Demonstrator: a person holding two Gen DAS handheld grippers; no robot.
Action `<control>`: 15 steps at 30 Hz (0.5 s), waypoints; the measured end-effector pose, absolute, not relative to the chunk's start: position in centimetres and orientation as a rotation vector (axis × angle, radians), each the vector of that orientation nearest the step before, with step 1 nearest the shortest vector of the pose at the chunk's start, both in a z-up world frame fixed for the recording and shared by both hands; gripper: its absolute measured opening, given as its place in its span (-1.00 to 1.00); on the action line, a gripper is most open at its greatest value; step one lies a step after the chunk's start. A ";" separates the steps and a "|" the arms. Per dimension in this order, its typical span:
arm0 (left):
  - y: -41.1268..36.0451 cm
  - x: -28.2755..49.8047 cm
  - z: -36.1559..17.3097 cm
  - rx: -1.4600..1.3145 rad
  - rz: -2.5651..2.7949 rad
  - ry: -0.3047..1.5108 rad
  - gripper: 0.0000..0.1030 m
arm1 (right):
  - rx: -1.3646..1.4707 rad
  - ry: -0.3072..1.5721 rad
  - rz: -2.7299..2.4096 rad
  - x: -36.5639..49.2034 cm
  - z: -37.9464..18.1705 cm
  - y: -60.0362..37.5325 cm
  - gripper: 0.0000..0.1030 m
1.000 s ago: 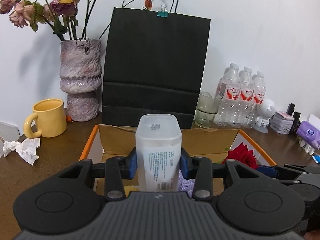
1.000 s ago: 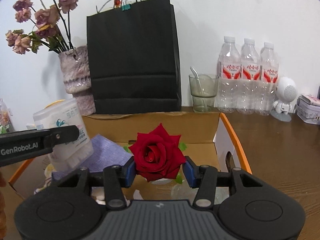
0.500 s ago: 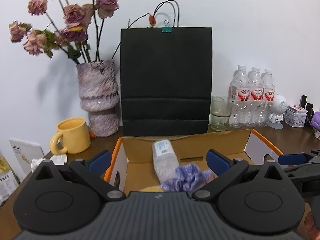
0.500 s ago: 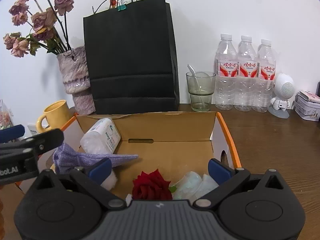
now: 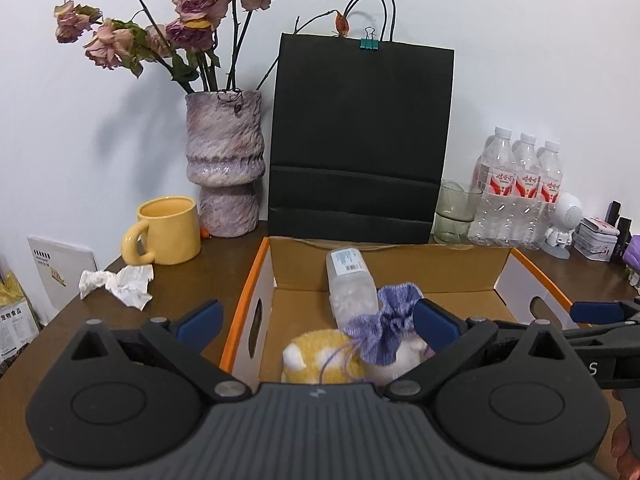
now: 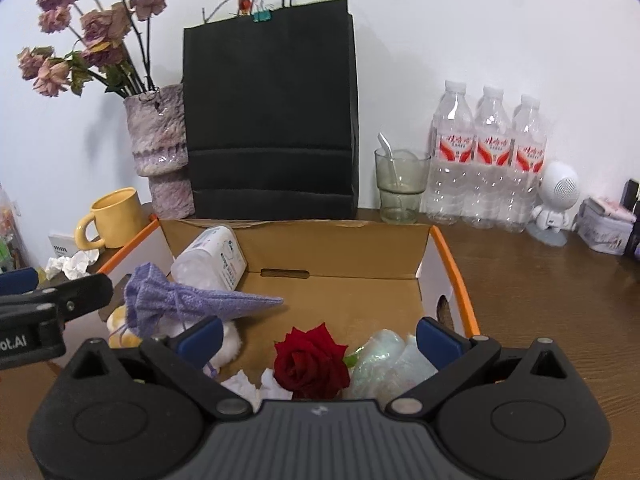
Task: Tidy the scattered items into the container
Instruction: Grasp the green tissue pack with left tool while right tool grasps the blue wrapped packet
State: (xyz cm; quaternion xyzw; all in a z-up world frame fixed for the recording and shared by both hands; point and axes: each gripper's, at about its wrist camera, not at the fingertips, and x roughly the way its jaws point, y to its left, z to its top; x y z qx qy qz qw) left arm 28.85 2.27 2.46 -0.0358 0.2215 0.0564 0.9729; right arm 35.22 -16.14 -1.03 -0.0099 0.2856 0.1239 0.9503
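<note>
Both hand-held grippers, L [image 5: 316, 318] & R [image 6: 318, 334], gaping wide w/ nothing held; remaining stray looks like crumpled tissue [image 5: 116, 282] on bench [image 5: 192, 280], outside box [image 5: 250, 292], off to left, so nearer L hand-held gripper.

Left black two-finger gripper w/ blue pads [image 5: 316, 318]: jaws just sprang wide apart, nothing btwn them, pointing slightly downward. Right black two-finger gripper w/ blue pads [image 6: 318, 336]: same, jaws just opened fully, nothing gripped, tilted down a bit more. Both side by side; each one's finger shows at edge of the other's view.
</note>
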 end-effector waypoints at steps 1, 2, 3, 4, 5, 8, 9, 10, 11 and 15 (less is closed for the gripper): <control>2.3 28.5 2.5 -0.076 0.113 0.447 1.00 | -0.019 0.579 0.252 34.9 -1.0 -16.2 1.00; 2.3 28.2 2.5 -0.080 0.110 0.446 1.00 | -0.018 0.578 0.251 34.6 -0.9 -16.3 1.00; 2.4 27.8 2.6 -0.086 0.106 0.444 1.00 | -0.018 0.577 0.248 34.2 -0.8 -16.4 1.00; 2.5 27.4 2.6 -0.090 0.105 0.443 1.00 | -0.017 0.575 0.245 33.9 -0.8 -16.5 1.00; 2.5 27.1 2.7 -0.092 0.105 0.441 1.00 | -0.016 0.573 0.244 33.5 -0.7 -16.7 1.00; 2.5 25.7 3.0 -0.097 0.108 0.428 1.00 | -0.010 0.565 0.249 32.1 -0.5 -16.9 1.00; 2.5 25.3 3.1 -0.098 0.105 0.426 1.00 | -0.008 0.561 0.251 31.6 -0.4 -17.0 1.00; 2.6 24.9 3.1 -0.098 0.101 0.425 1.00 | -0.006 0.556 0.253 31.2 -0.2 -17.1 1.00; 2.6 24.5 3.2 -0.100 0.097 0.424 1.00 | -0.004 0.552 0.254 30.7 -0.1 -17.2 1.00; 2.7 22.9 3.3 -0.106 0.089 0.417 1.00 | -0.004 0.533 0.256 28.7 0.2 -17.6 1.00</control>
